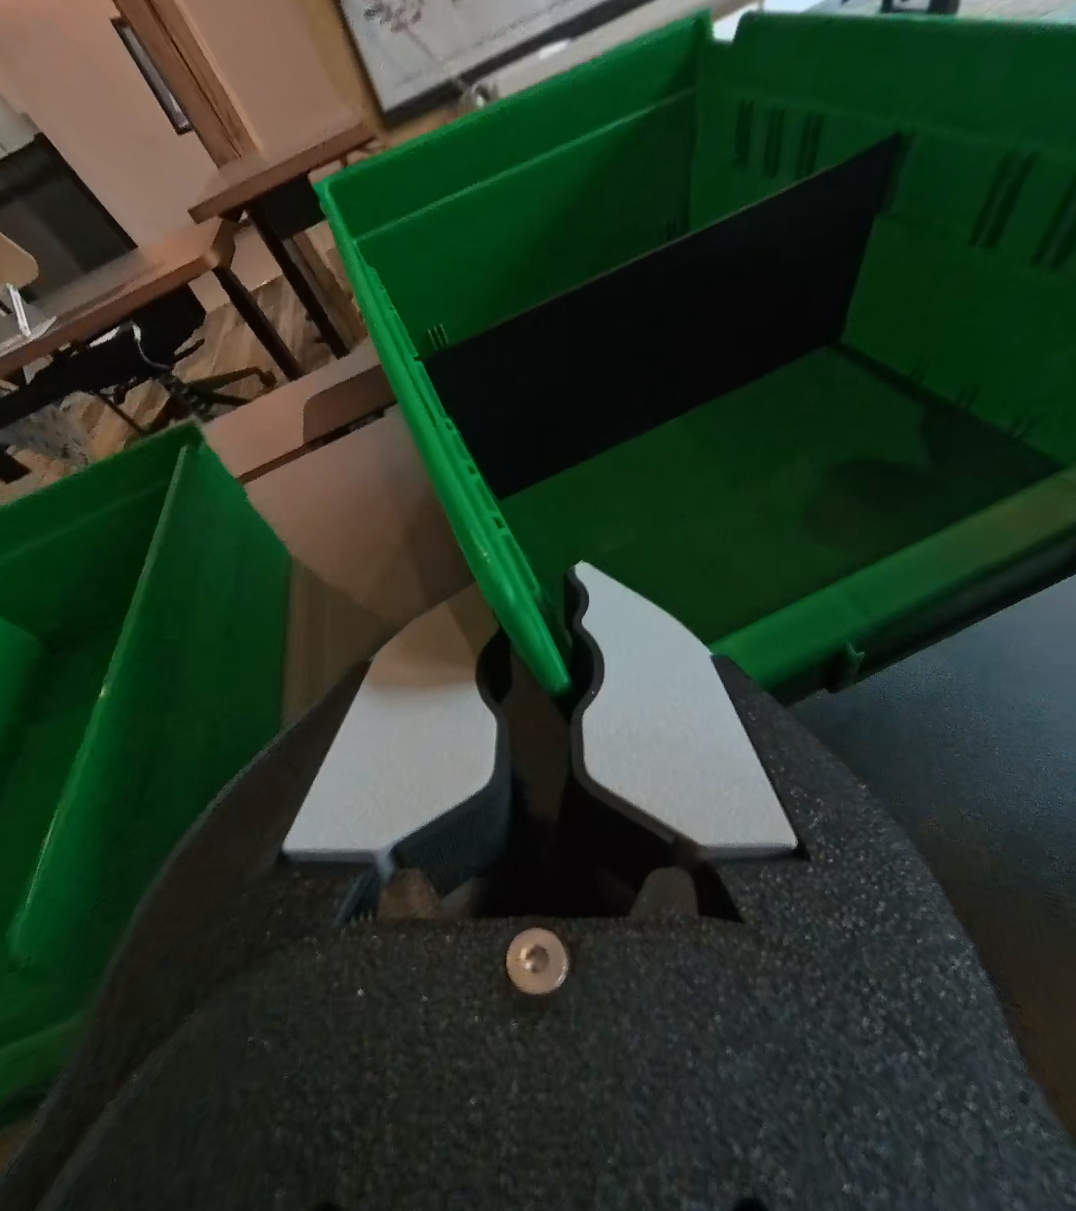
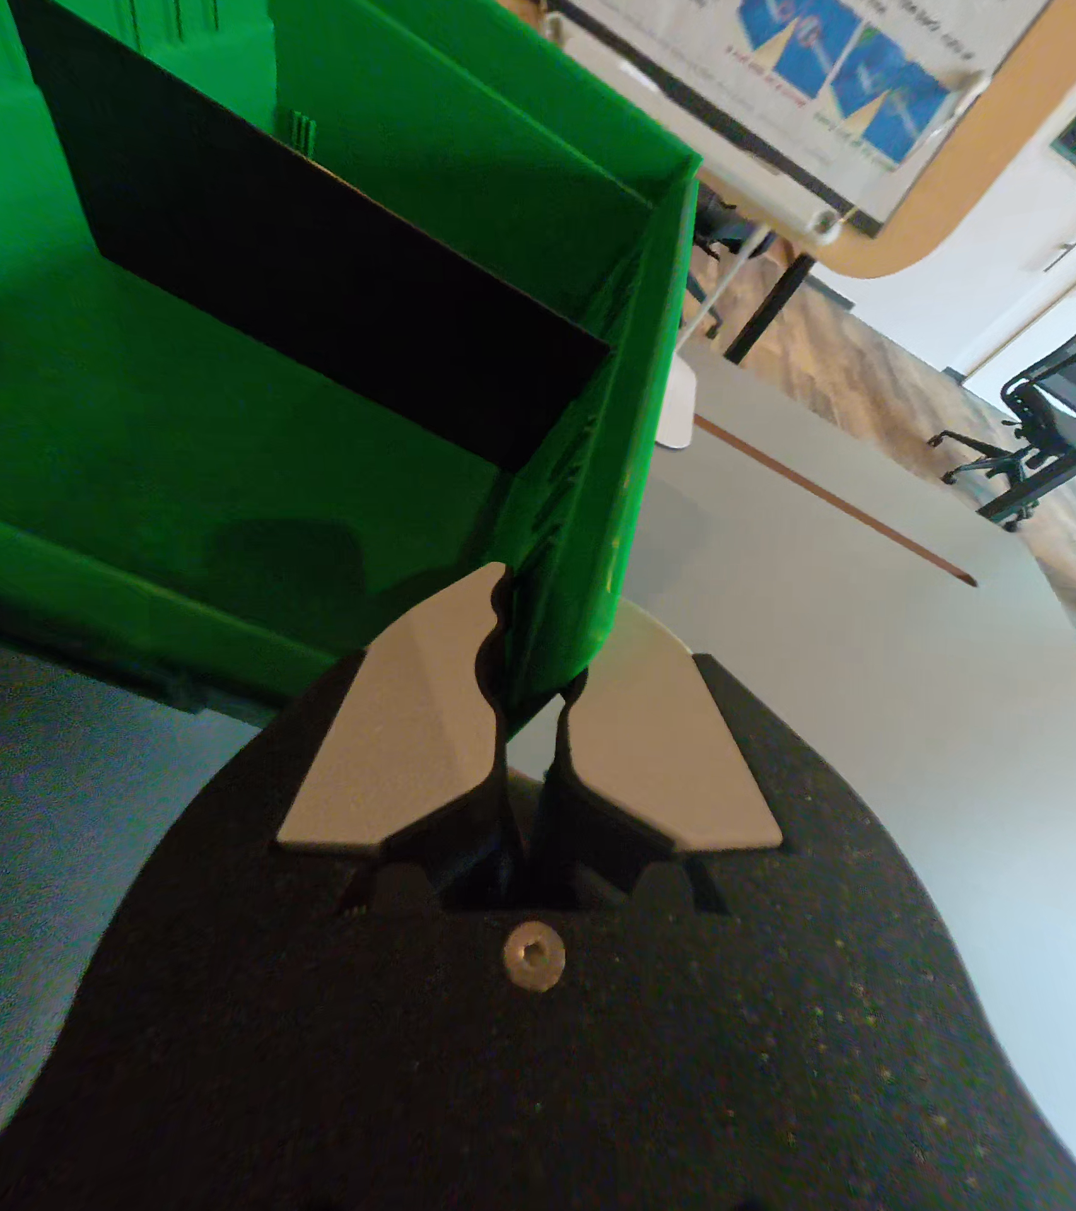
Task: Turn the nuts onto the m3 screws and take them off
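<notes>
Both tongs, left (image 1: 538, 645) and right (image 2: 538, 645), clench opposite side walls of the green plastic divided bin (image 1: 784, 524), likely positioning it; next, set it down steadily.

The left wrist view looks forward along its own tool (image 1: 538, 645) from very close, onto the left wall of a green bin (image 1: 784, 511), whose black divider (image 1: 653, 367) runs toward 1 o'clock; a room lies off at 10 o'clock. The right wrist view sits equally near at its tool (image 2: 538, 645), facing the same green bin (image 2: 194, 445) from its right wall, the divider (image 2: 326, 288) at 11 o'clock. Both views share the bin's interior and that divider.
</notes>
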